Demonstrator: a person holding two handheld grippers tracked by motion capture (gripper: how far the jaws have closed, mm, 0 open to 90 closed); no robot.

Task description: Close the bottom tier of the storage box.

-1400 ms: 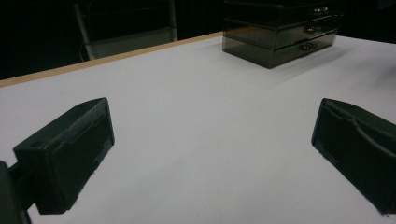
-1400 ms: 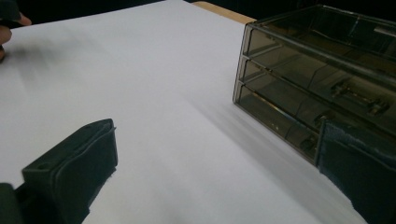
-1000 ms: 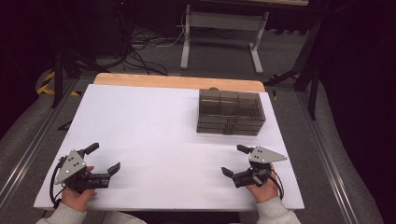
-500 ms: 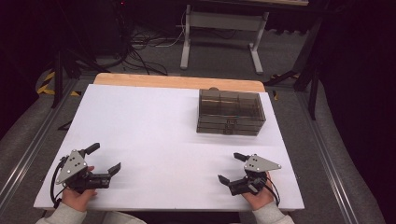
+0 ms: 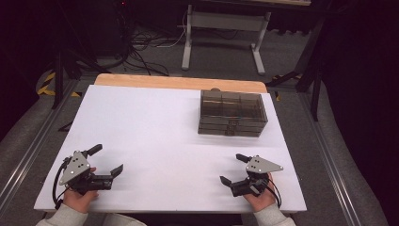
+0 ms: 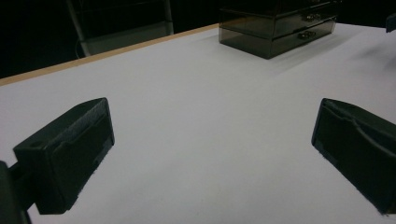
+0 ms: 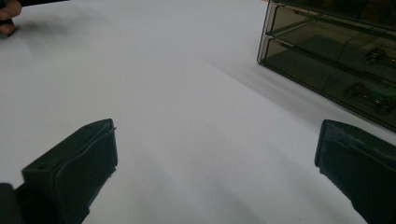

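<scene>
A dark see-through plastic box [image 5: 233, 113] with small drawers stands near the far right corner of the white worktop [image 5: 155, 127]. From above it looks like a flat box with little square parts on top. The right gripper view shows more: two drawers stacked in front, each with a small shiny handle [image 7: 378, 56]. The left gripper view shows the same box [image 6: 280, 25] far off, and a strip of bare wood [image 6: 107, 51] along the far edge of the worktop.

The left gripper [image 5: 107, 160] sits near the near left corner, held in a hand [image 5: 77, 197]. Its two black jaws are wide apart with nothing between them. The right gripper [image 5: 234, 168] sits near the near right corner, well apart from the box. Its jaws are spread wide too, and hold nothing. Each jaw is a chunky black block. A grey three-cornered plate [image 5: 263, 165] lies on top of the right gripper.
</scene>
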